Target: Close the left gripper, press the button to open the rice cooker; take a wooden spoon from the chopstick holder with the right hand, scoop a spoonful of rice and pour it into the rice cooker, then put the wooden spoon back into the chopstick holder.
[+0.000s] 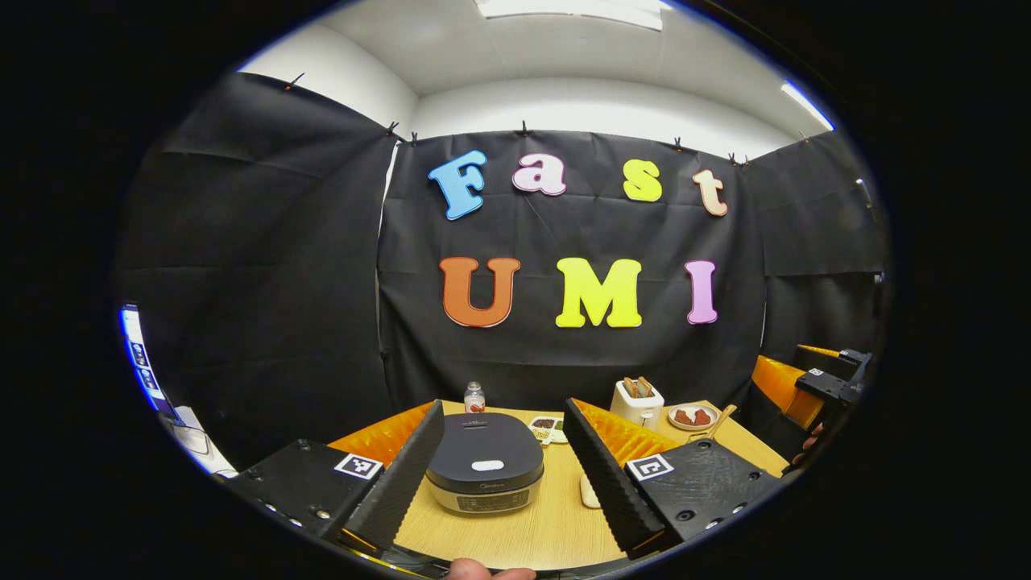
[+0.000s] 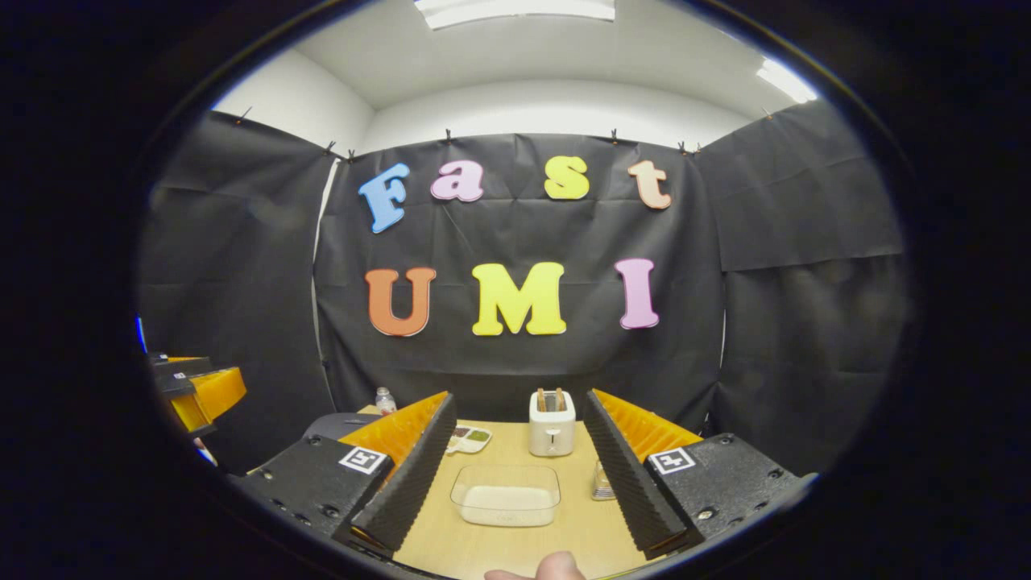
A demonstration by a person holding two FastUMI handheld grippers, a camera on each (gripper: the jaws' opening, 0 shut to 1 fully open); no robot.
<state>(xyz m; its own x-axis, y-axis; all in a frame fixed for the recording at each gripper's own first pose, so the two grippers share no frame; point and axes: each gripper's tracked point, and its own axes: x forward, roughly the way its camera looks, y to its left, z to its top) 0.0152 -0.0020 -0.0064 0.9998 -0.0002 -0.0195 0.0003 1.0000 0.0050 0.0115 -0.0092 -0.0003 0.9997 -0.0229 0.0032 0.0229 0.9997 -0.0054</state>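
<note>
The rice cooker sits on the wooden table with its dark lid down and a white button on top. My left gripper is open, held in front of the cooker, which lies between its fingers farther off. In the right gripper view my right gripper is open, and beyond its fingers stands a clear container of rice. A wooden handle slants up at the table's right side. The cooker shows partly behind the right gripper's left finger.
A white toaster stands at the back, with a plate of red food beside it. A small bottle, a compartment dish and a ridged glass also stand on the table.
</note>
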